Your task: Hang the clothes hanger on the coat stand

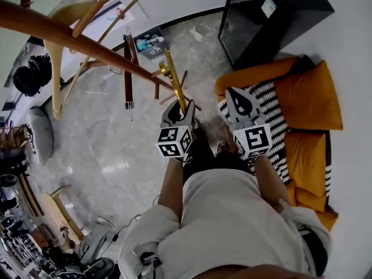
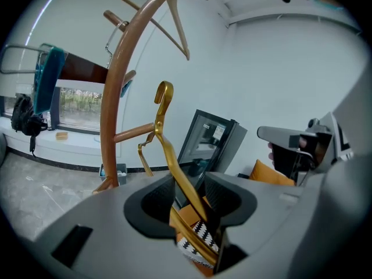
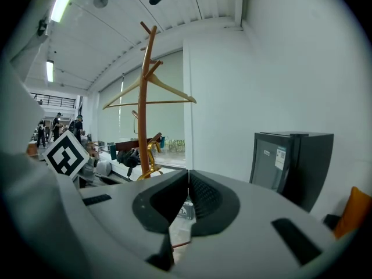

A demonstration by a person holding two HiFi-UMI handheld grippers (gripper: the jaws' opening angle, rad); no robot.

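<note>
The gold clothes hanger [image 2: 168, 150] sits in the left claw [image 2: 190, 193], whose pads grip its slanting metal arm while its hook stands up in the air. The hook is near the trunk of the wooden coat stand [image 2: 113, 97] but rests on no peg. In the head view the hanger [image 1: 174, 83] rises out of that claw [image 1: 178, 114] towards the stand [image 1: 70, 34]. A pale wooden hanger [image 3: 157, 89] already hangs high on the stand [image 3: 143, 97]. The right claw [image 3: 187, 196] is pressed together with nothing in it, and is held just beside the left one [image 1: 241, 104]. A black cabinet [image 1: 261, 16] stands beyond them, with orange cushions [image 1: 308, 97] to the right
</note>
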